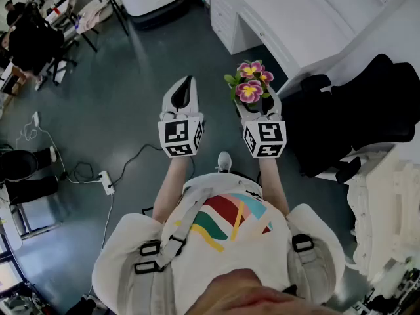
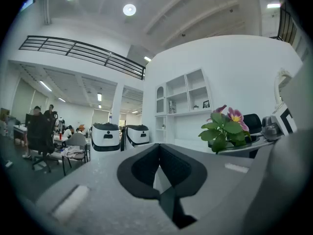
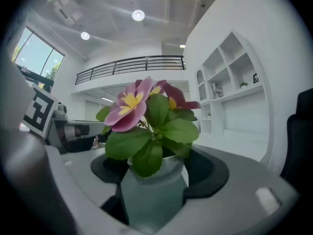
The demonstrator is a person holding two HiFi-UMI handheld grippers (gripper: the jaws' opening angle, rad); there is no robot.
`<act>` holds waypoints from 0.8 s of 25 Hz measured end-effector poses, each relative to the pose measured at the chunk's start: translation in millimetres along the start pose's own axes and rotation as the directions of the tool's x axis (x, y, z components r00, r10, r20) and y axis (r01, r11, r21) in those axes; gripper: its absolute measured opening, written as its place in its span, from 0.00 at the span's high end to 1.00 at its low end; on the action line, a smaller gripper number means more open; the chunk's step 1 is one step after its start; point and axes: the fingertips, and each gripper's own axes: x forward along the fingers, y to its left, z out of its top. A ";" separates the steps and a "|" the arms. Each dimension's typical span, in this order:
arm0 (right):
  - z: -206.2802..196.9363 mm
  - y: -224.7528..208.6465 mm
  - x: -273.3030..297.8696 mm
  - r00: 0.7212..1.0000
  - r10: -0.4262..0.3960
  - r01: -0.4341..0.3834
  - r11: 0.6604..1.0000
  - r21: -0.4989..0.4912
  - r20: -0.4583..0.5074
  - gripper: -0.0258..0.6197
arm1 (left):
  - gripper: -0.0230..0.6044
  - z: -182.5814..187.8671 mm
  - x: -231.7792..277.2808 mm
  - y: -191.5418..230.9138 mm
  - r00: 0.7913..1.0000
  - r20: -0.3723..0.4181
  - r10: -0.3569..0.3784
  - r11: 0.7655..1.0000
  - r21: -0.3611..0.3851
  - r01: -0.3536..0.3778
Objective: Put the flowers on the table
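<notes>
A small pale grey-green pot (image 3: 154, 192) of pink and yellow flowers (image 1: 250, 83) with green leaves stands upright between the jaws of my right gripper (image 1: 253, 101). The jaws are shut on the pot's sides. In the right gripper view the blooms (image 3: 142, 104) fill the middle and hide the jaw tips. My left gripper (image 1: 186, 84) hangs level with it to the left, over the grey floor, its jaws together and empty. The left gripper view shows the flowers (image 2: 226, 128) off to the right. The white table (image 1: 298, 18) lies ahead and to the right.
A black office chair (image 1: 367, 110) stands just right of the flowers, beside the table's edge. A power strip (image 1: 105, 182) and cables lie on the floor at the left. White machines (image 2: 106, 135) and seated people (image 1: 29, 41) are farther back on the left.
</notes>
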 end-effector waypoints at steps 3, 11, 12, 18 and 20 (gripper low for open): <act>4.5 -1.0 10.4 1.000 0.020 -0.020 1.000 0.008 0.020 0.44 | 0.96 6.4 14.2 -0.5 0.998 0.042 -0.040 0.999 -0.018 0.041; 3.5 -14.4 20.7 0.998 0.058 -0.059 0.998 0.031 0.030 0.44 | 0.96 -4.3 40.8 -4.1 0.999 0.027 -0.028 0.999 -0.021 0.028; 4.9 -16.7 21.7 0.997 0.066 -0.068 0.997 0.038 0.039 0.44 | 0.96 -5.0 43.1 -5.0 0.999 0.026 -0.027 0.999 -0.019 0.027; 8.2 -30.1 33.0 0.996 0.074 -0.076 0.996 0.037 0.056 0.44 | 0.96 -5.5 56.0 -1.5 1.000 0.019 0.001 1.000 0.006 -0.001; 4.8 -36.4 37.6 0.996 0.074 -0.077 0.996 0.051 0.051 0.44 | 0.96 -6.9 61.4 -1.1 1.000 0.016 0.009 1.000 0.012 -0.009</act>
